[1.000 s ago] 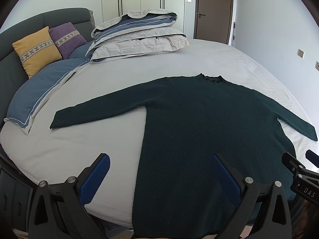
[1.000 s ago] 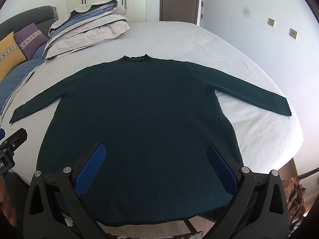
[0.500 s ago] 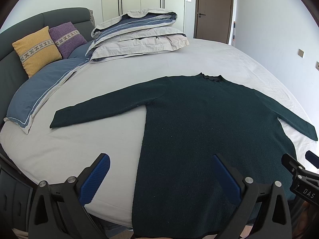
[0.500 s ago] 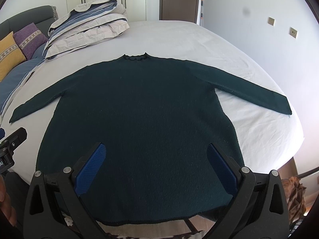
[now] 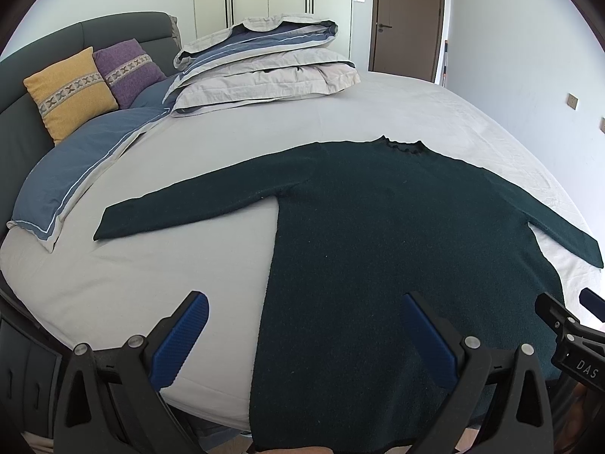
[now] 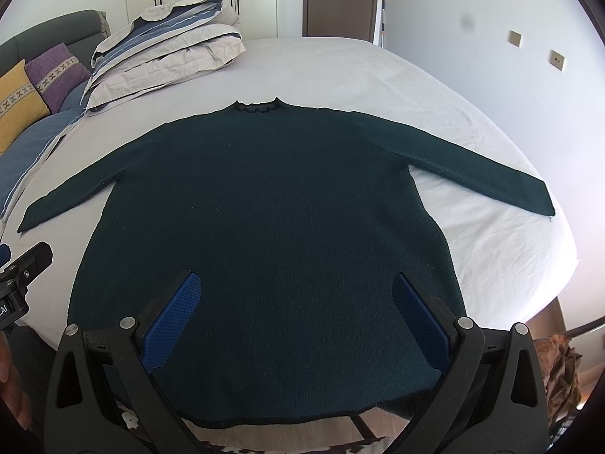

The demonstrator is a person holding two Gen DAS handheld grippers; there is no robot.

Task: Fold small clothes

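Dark green sweater [image 6: 264,208] lies flat on the bed [image 6: 359,75], sleeves outstretched. Left claw [image 5: 302,336] and right claw [image 6: 297,317] hover spread, empty

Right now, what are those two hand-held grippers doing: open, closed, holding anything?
Left hand-held gripper: open, holding nothing, above the sweater.
Right hand-held gripper: open, holding nothing, above the sweater.

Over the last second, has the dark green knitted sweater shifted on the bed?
No. The dark green knitted sweater lies flat with both sleeves spread, its collar and cuffs in the same places against the folded grey duvet as before.
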